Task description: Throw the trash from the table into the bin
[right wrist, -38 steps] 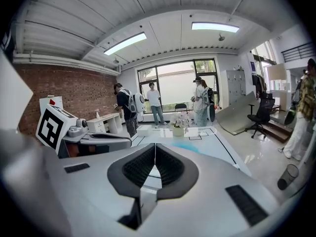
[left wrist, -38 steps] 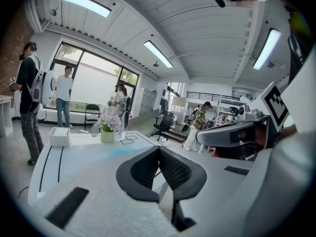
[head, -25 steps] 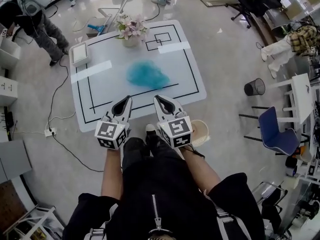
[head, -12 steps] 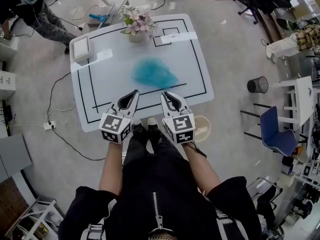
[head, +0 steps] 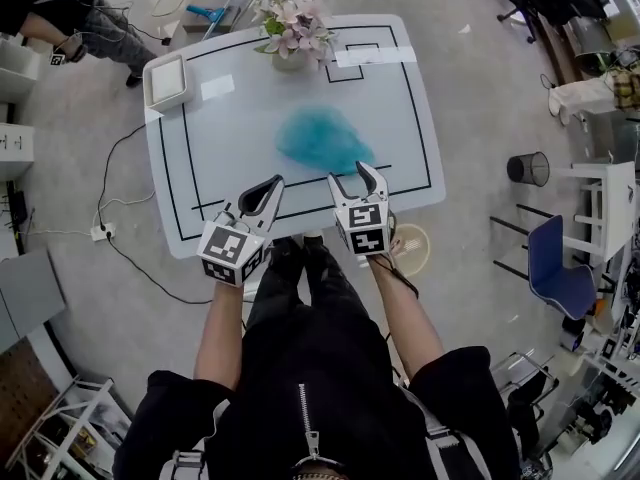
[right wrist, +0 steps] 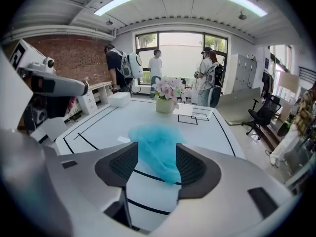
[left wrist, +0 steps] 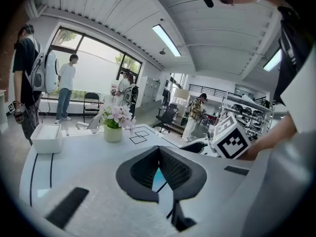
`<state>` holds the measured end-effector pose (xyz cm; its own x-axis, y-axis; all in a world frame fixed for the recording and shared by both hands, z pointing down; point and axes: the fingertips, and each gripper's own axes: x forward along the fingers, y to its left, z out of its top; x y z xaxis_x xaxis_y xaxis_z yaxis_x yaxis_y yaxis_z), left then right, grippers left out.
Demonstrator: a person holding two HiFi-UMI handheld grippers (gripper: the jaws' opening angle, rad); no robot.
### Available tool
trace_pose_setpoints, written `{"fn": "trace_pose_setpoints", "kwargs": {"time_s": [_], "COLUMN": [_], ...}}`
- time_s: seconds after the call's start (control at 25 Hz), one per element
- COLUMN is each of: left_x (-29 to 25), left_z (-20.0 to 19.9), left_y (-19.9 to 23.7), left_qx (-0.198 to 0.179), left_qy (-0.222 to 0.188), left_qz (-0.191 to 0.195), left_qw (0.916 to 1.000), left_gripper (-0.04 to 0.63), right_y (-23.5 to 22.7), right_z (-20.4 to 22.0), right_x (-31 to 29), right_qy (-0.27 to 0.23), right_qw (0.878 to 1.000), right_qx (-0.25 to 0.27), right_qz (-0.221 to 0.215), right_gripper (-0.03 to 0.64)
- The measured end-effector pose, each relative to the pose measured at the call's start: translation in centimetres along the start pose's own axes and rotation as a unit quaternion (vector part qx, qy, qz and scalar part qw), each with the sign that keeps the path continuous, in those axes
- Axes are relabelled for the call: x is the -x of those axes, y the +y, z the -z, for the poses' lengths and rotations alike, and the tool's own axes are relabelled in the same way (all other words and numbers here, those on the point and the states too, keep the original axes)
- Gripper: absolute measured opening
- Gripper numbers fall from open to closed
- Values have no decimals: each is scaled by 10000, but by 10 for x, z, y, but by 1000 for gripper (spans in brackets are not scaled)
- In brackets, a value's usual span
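Observation:
A crumpled blue piece of trash (head: 325,140) lies on the white table (head: 200,168), just past a black line, and shows again as the blue trash (right wrist: 157,149) straight ahead in the right gripper view. My right gripper (head: 358,173) hovers over the table's near edge, short of the trash. Its jaws are opening and nothing is between the pads. My left gripper (head: 268,190) hangs beside it with its tips (left wrist: 159,152) together and empty. A round cream bin (head: 410,251) stands on the floor by the table's near right corner.
A vase of pink flowers (head: 293,33) and a white box (head: 166,80) sit at the table's far side. On the floor to the right are a black mesh bin (head: 527,169) and a blue chair (head: 560,273). A person (head: 60,18) stands far left.
Both grippers have moved forward and down over the table's near edge, toward the blue trash. The right gripper's jaws, shut before, now stand apart.

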<state>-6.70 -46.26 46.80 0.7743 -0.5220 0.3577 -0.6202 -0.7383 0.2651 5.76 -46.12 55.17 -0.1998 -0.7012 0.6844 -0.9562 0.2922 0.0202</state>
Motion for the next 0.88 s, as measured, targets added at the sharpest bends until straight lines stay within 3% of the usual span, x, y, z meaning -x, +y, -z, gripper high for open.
{"fn": "trace_pose_setpoints", "kwargs": {"time_s": [0.2, 0.48, 0.88], "left_x": [8, 23, 33], "left_z": [4, 20, 29], "left_y": [18, 35, 44], "left_qx": [39, 218, 333], "left_qy": [50, 162, 198], "left_qz": [-159, -379, -480], "left_qw": [9999, 9989, 9981], "left_gripper": [6, 6, 6], "right_y": [-14, -18, -15], "right_z": [20, 50, 66], "right_x": [-38, -79, -100], "right_qy": [388, 927, 1439], "right_qw": [9991, 9957, 9896], "right_qx": [189, 31, -63], "right_qz": [51, 47, 40], "right_gripper": [227, 225, 225]}}
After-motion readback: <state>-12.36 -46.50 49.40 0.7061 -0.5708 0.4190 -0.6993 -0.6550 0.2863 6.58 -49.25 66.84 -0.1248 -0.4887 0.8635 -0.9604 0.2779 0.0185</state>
